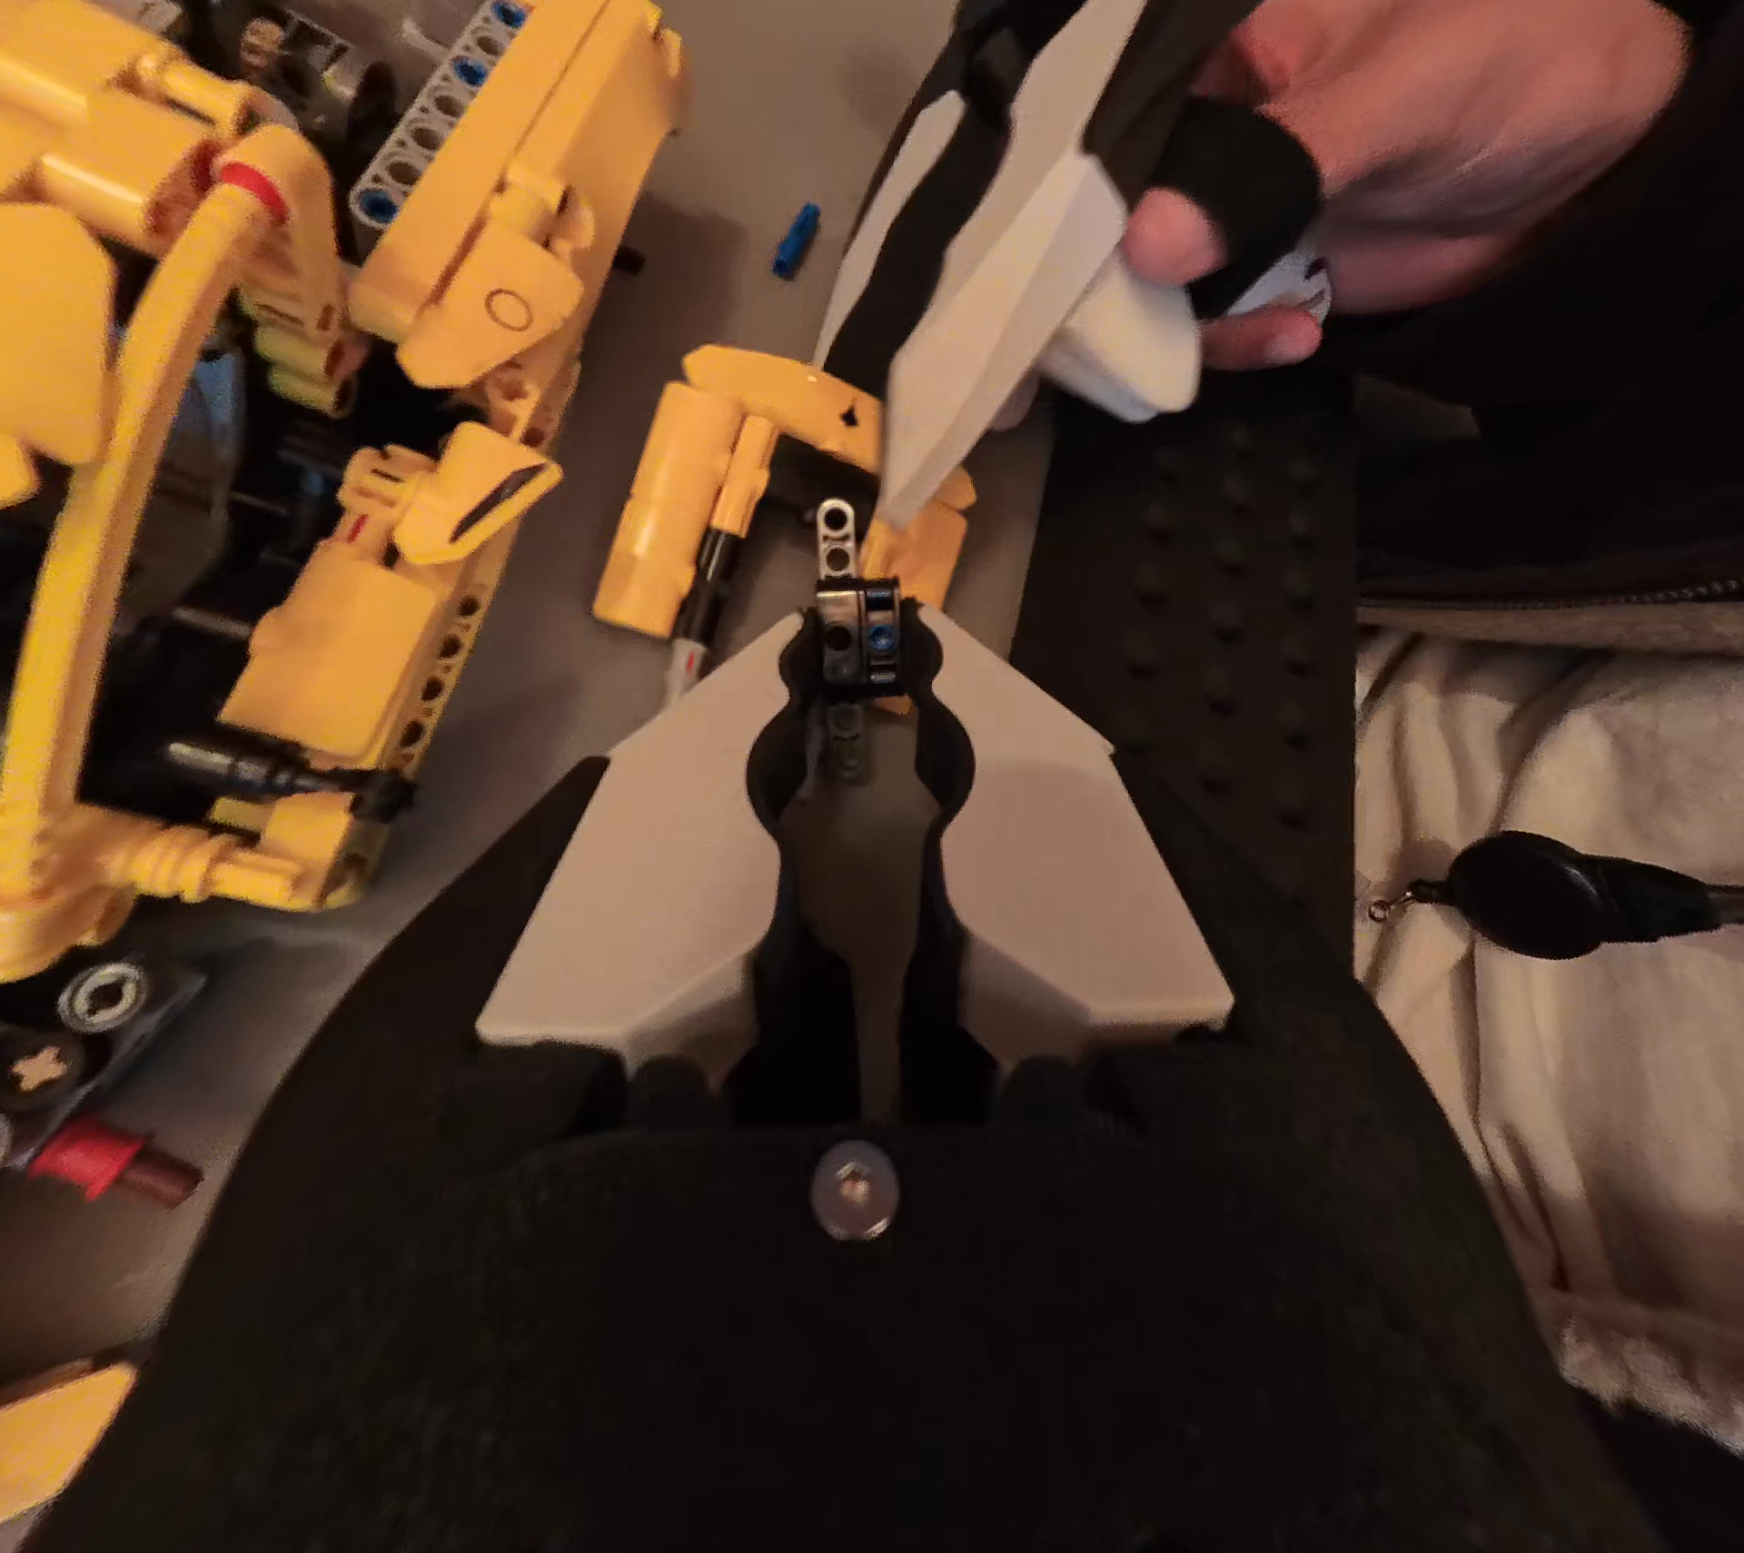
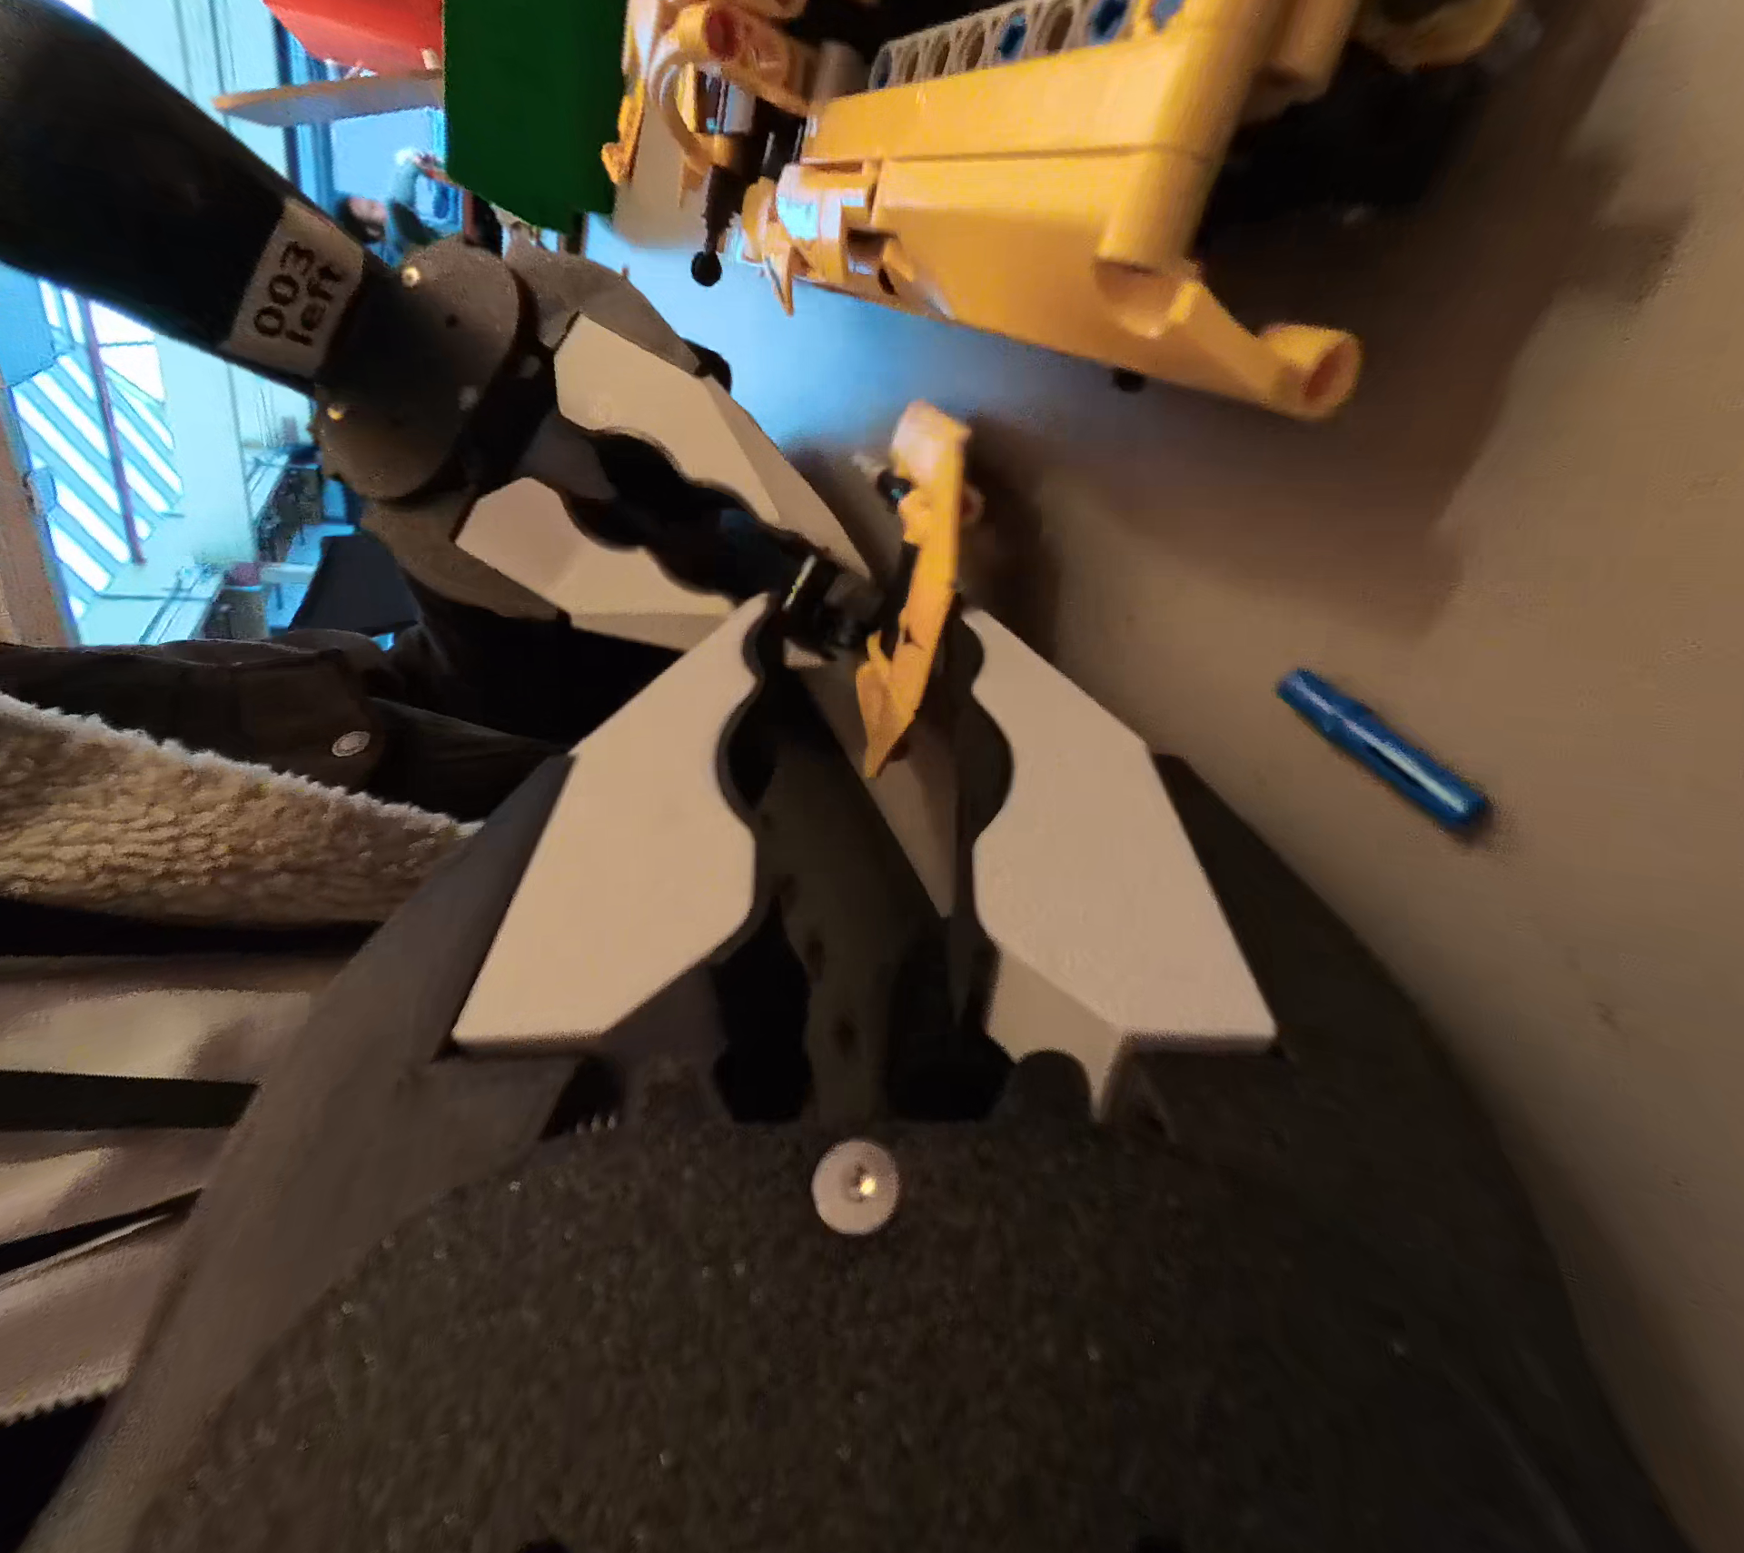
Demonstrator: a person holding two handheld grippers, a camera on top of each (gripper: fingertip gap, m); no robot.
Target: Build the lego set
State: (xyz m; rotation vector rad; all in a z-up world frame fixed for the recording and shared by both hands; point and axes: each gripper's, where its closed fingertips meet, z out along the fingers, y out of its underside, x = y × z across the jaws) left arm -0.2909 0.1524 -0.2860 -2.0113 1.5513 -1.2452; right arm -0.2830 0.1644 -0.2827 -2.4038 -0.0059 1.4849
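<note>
My left gripper (image 1: 859, 623) is shut on a small black connector with a blue pin (image 1: 857, 644); a short grey liftarm (image 1: 835, 534) sticks out of its far end. My right gripper (image 2: 868, 640) is shut on a yellow sub-assembly (image 2: 913, 564), which in the left wrist view (image 1: 679, 498) rests on the table just beyond the connector. The right gripper (image 1: 863, 432) comes in there from the upper right. In the right wrist view the left gripper (image 2: 830, 588) presses the black connector against the yellow piece. The big yellow model (image 1: 283, 375) stands at the left (image 2: 1038, 168).
A loose blue pin (image 1: 796, 240) lies on the grey table (image 2: 1383, 748). Black, grey and red loose parts (image 1: 94, 1064) lie at the lower left. A black studded strip (image 1: 1208, 564), a hand (image 1: 1434, 121) and a fleece-lined jacket (image 1: 1557, 1083) fill the right. Both grippers' tips are close together, under 4 cm apart.
</note>
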